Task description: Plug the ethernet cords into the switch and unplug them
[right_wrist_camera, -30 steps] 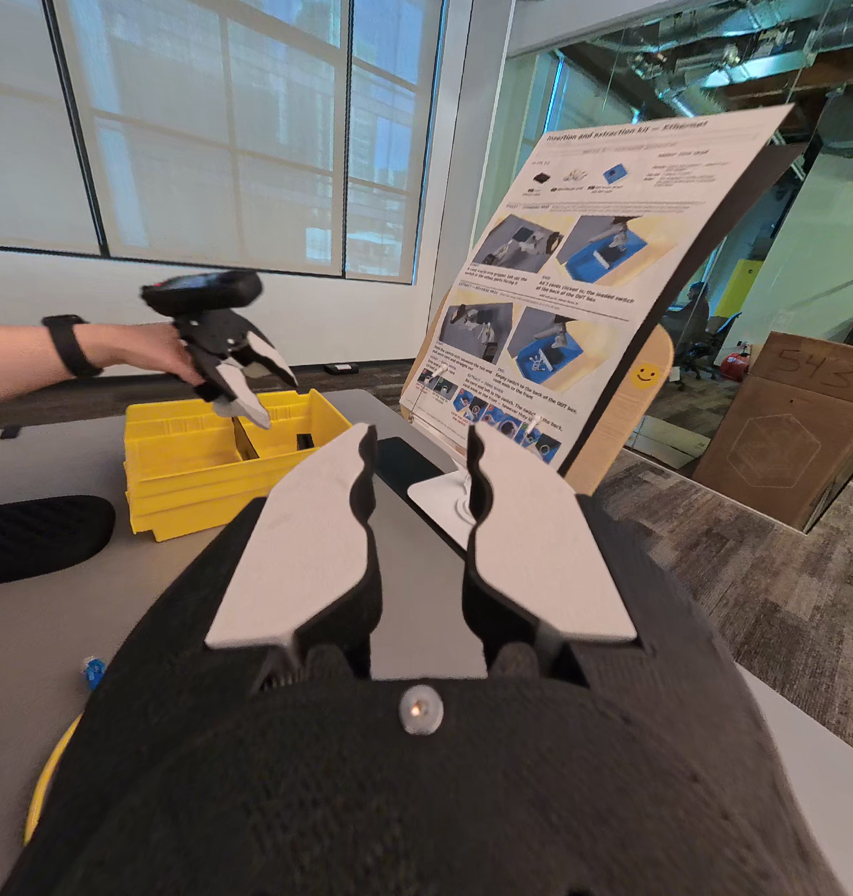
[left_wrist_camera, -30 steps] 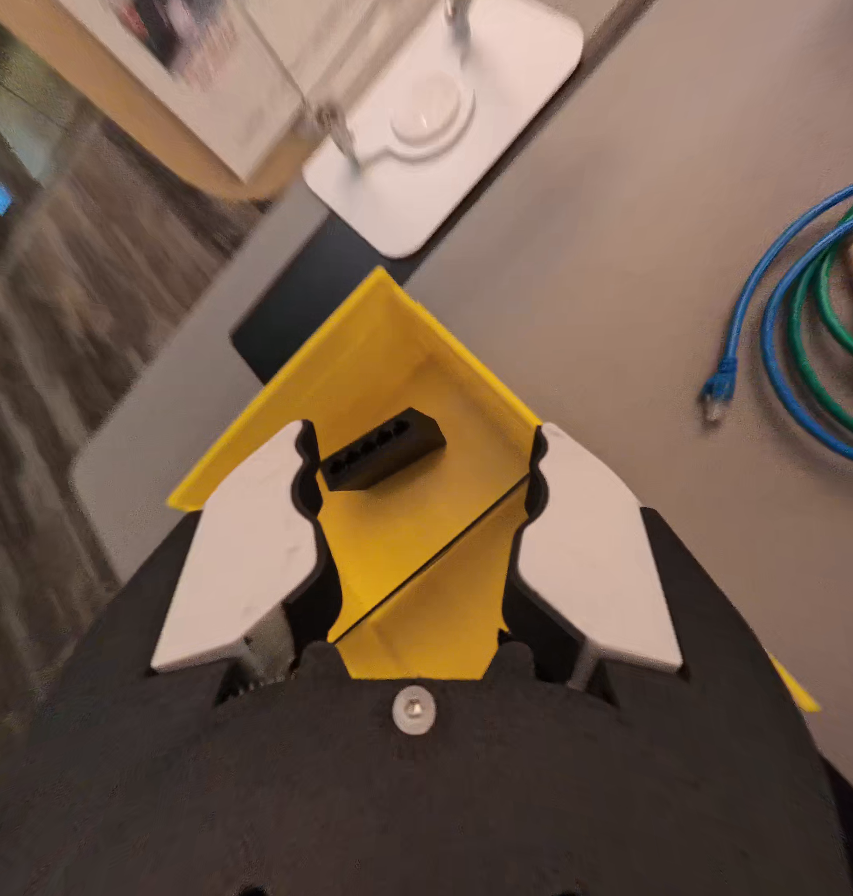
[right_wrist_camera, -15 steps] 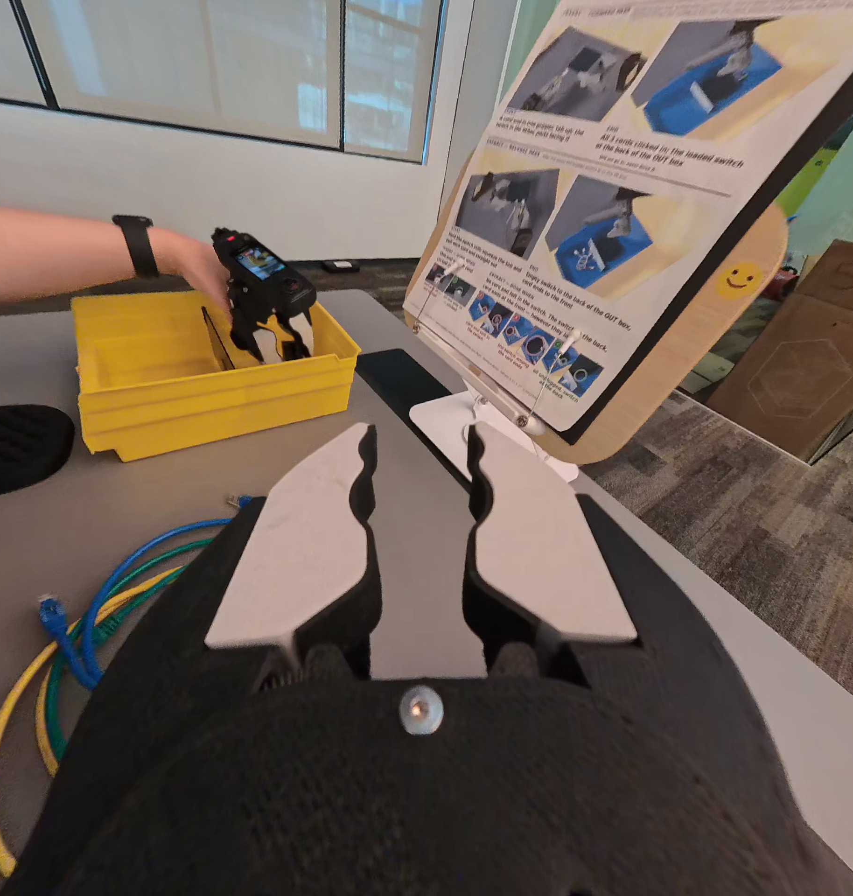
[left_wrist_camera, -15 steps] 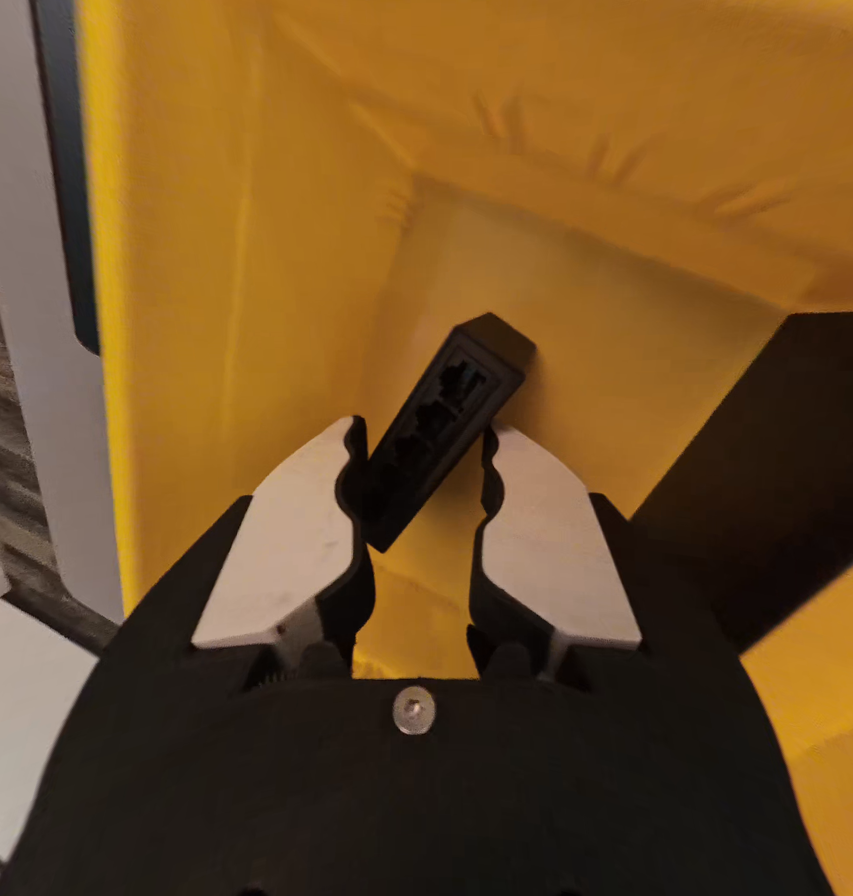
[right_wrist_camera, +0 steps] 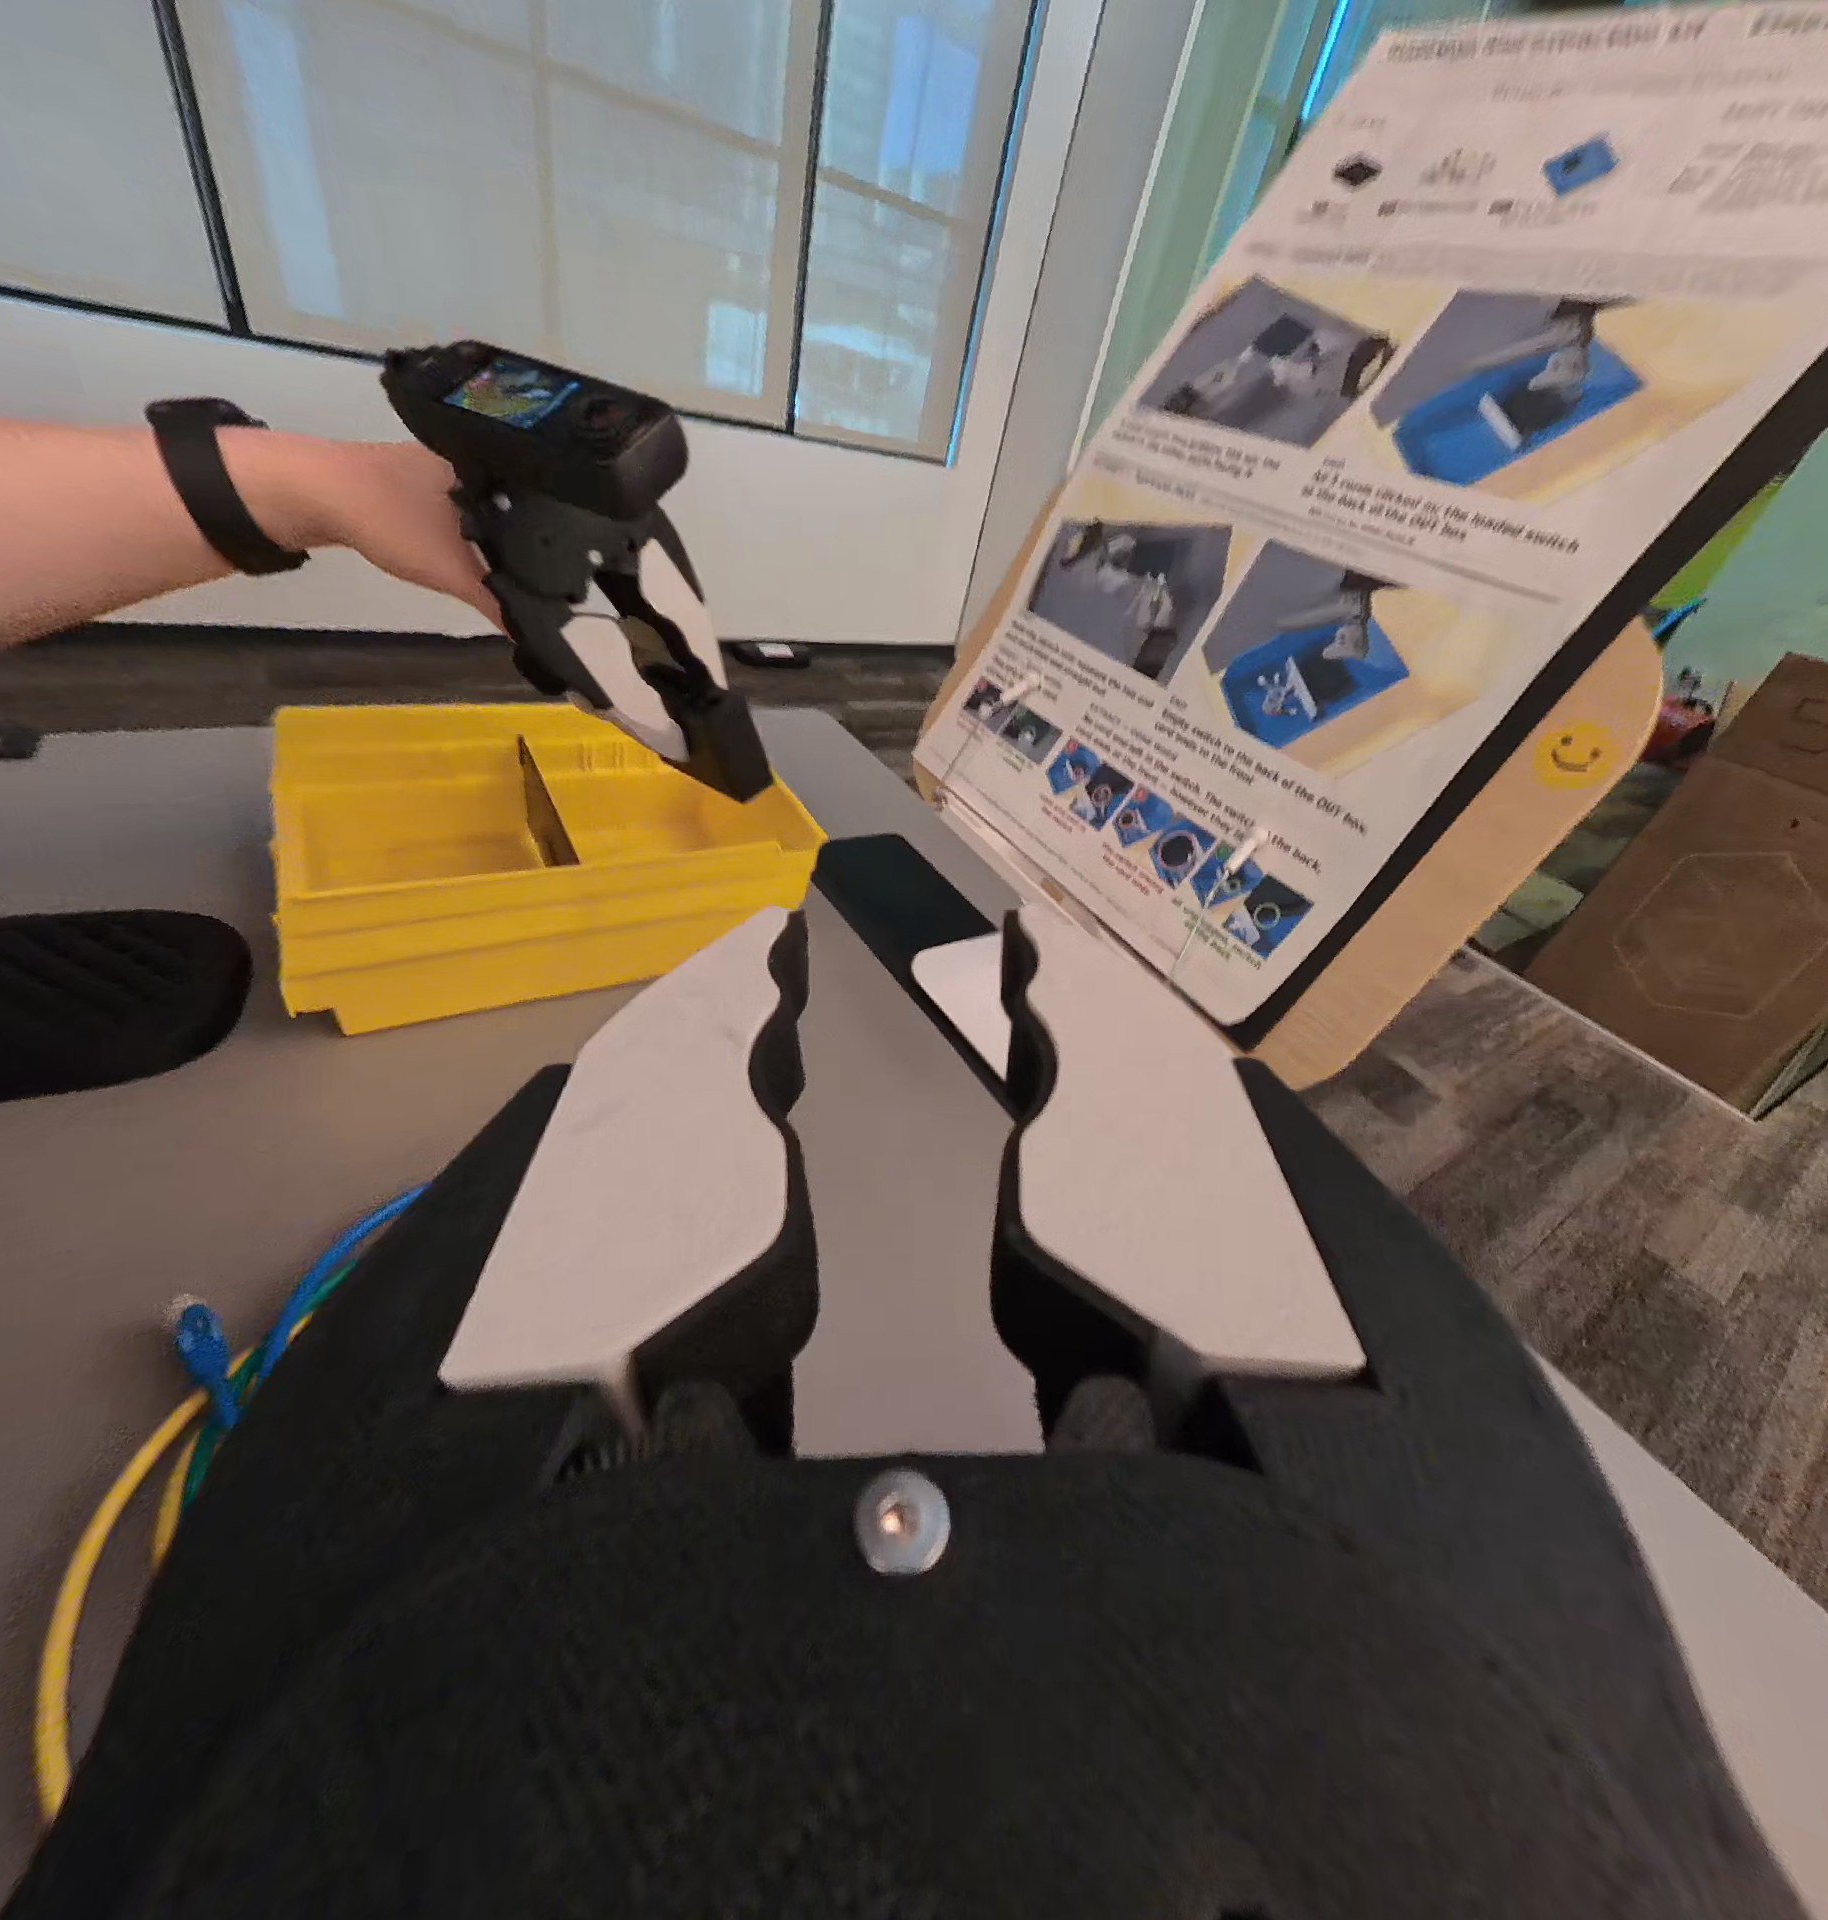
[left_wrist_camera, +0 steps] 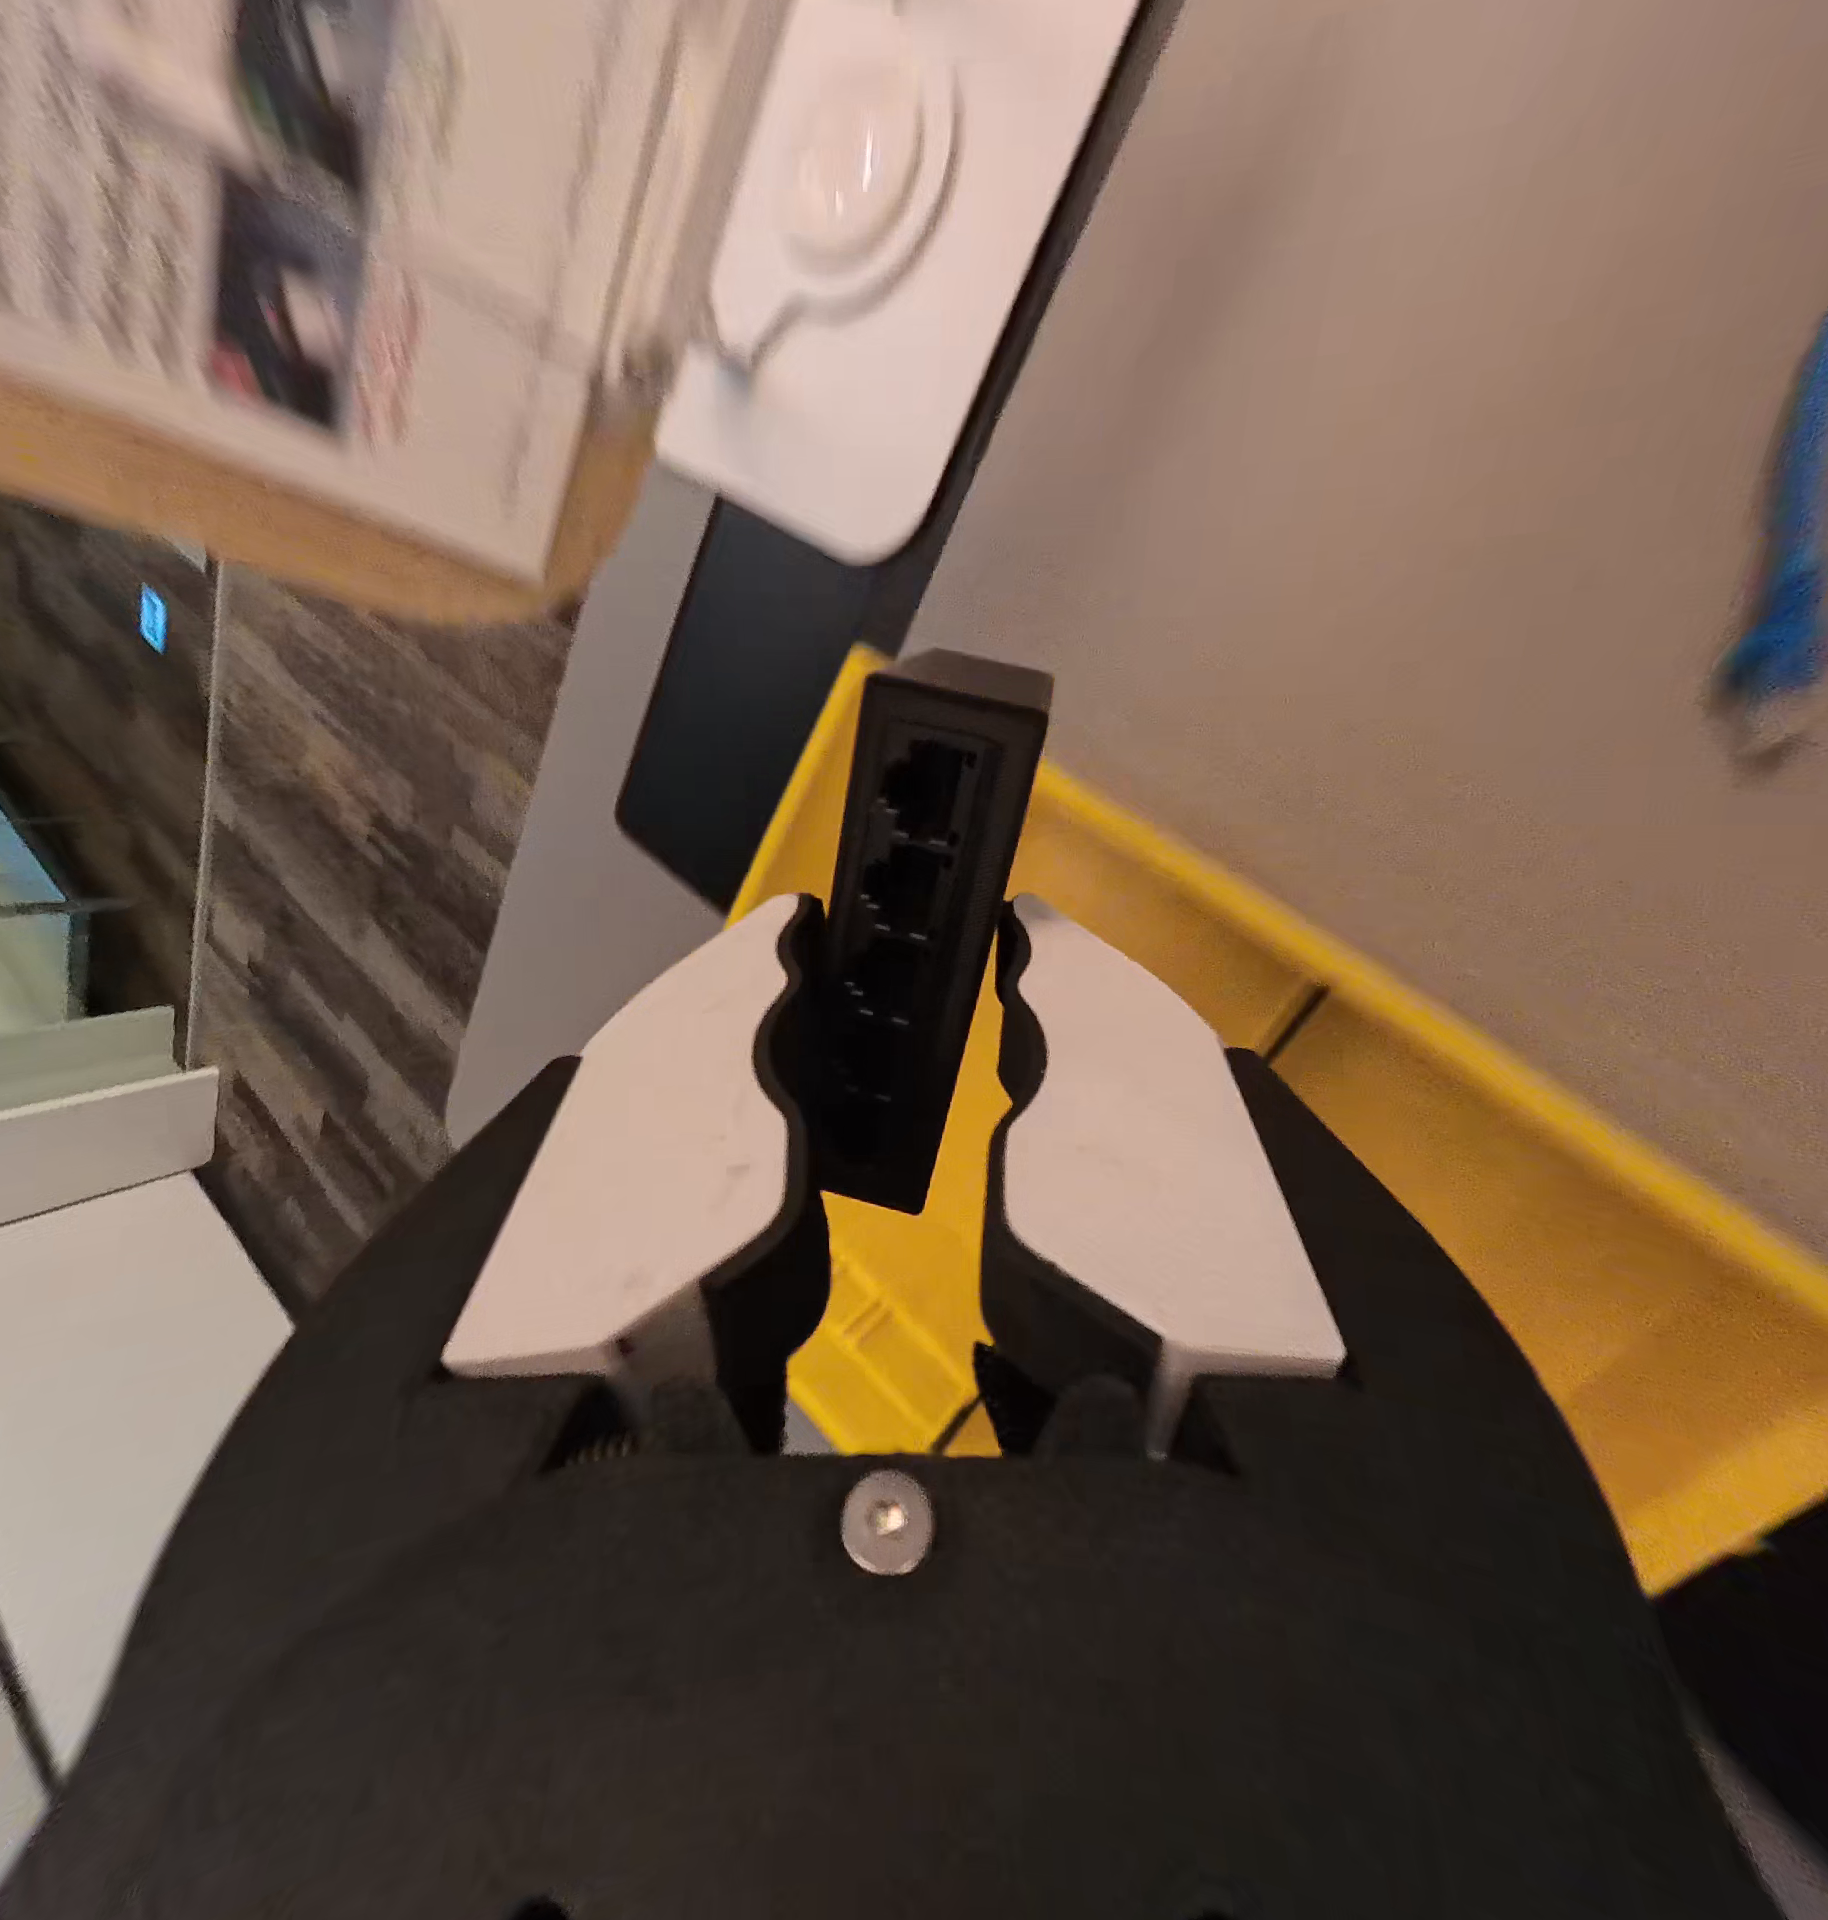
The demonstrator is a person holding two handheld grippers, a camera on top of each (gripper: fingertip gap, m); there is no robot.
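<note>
Left tool [left_wrist_camera: 905, 935] pinching black switch [left_wrist_camera: 920, 935] (ports facing camera) above yellow bin [right_wrist_camera: 536, 914], right tool [right_wrist_camera: 902, 935] spread over grey counter [right_wrist_camera: 370, 1101], blue cord [right_wrist_camera: 203, 1345], seemingly loose, beside it.

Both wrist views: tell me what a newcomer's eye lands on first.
The black switch, clamped between the left gripper fingers and lifted above the yellow bin, port row facing the camera. Next, the big tilted instruction board at the table's far right, and the coloured ethernet cords beside the empty, open right gripper.
</note>
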